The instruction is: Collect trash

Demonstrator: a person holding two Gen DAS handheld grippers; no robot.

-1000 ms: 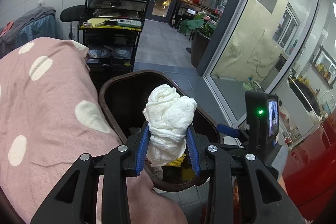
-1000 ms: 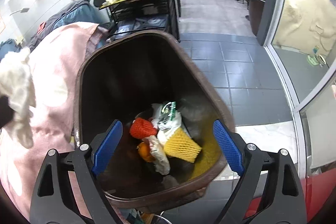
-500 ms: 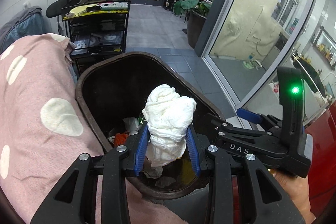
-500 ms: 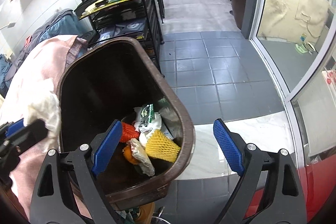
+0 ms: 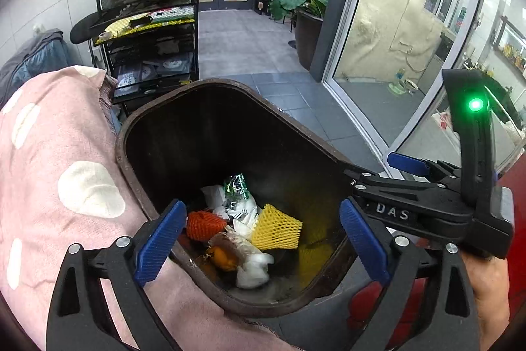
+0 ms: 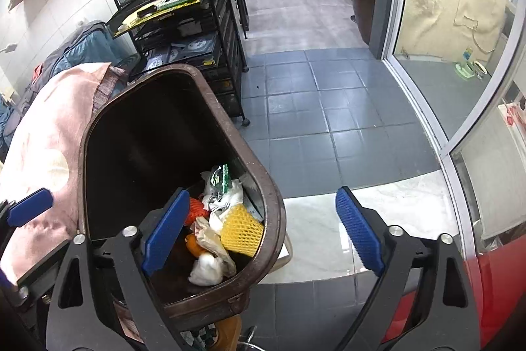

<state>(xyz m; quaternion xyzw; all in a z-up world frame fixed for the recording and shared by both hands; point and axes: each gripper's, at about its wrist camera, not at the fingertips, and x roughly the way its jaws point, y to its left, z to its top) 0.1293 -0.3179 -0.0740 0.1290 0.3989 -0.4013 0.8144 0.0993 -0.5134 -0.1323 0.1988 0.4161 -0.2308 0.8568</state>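
Left wrist view: my left hand-held gripper is opening over the brown bin, nothing between its jaws; the white tissue wad lies low-centre among trash.

Right wrist view: my right hand-held gripper, opening too, is empty; I'd lift both clear.

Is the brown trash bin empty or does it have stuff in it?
It has stuff in it. The brown bin holds a yellow foam net, an orange one and white tissue at the bottom.
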